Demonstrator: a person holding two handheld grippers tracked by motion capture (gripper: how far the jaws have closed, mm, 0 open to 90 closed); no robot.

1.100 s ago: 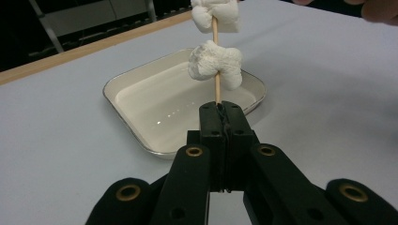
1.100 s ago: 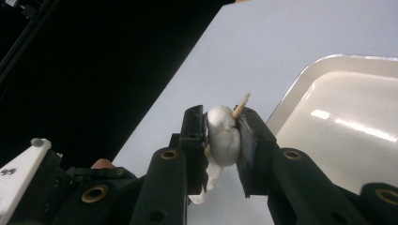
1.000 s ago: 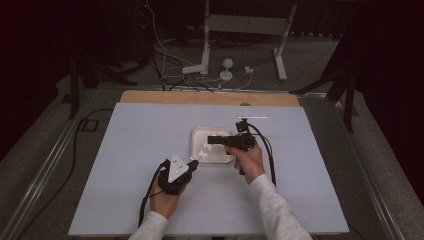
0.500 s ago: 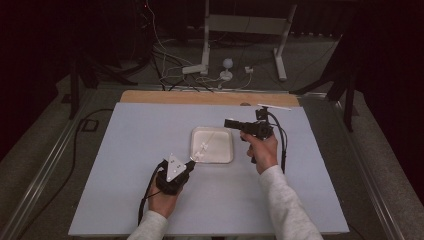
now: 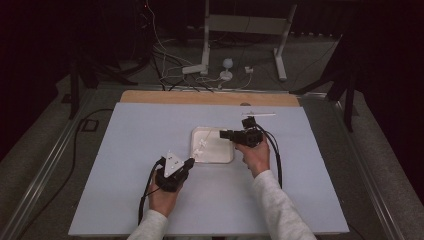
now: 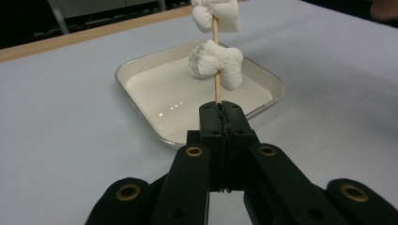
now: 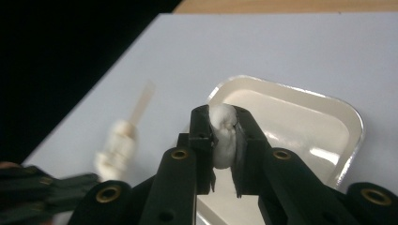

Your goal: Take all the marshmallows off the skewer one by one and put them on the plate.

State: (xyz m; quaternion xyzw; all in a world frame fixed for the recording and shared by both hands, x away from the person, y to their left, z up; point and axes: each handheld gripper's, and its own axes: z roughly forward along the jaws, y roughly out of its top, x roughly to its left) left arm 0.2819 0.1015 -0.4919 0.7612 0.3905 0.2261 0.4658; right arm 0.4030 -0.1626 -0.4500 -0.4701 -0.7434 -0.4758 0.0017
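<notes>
Left gripper (image 5: 188,162) sits near the middle of the table (image 5: 125,150), just at the near-left corner of the white tray (image 5: 227,157). Its jaws are closed tight on the lower end of a thin wooden skewer (image 6: 217,89); in the left gripper view no gap shows betw. the pads. The skewer goes up and away from the jaws, over the tray. Two white marshmallows are already on it: lower marshmallow (image 6: 215,64) a bit above the jaws, upper marshmallow (image 6: 217,15) higher, at the top edge of that view, with a short bare piece of stick betw. them. In the high view the skewer w/ its white pieces is seen pointing from the left gripper toward the tray's inside.

Right gripper (image 5: 224,134) is at the right side of the tray, jaws pointing left over the tray's far-right part. Its jaws are narrow and pinch a third marshmallow (image 7: 223,136); the white piece is squeezed betw. the two pads and its top comes a little above the fingertips. In the right gripper view the tray lies under and behind the jaws, and the loaded skewer is blurred at the left, well apart from the held marshmallow.

Tray itself looks empty, only shiny white bottom. The person's right hand (image 5: 256,155) holds its gripper from the near side; left hand (image 5: 162,197) is near the table's near edge
</notes>
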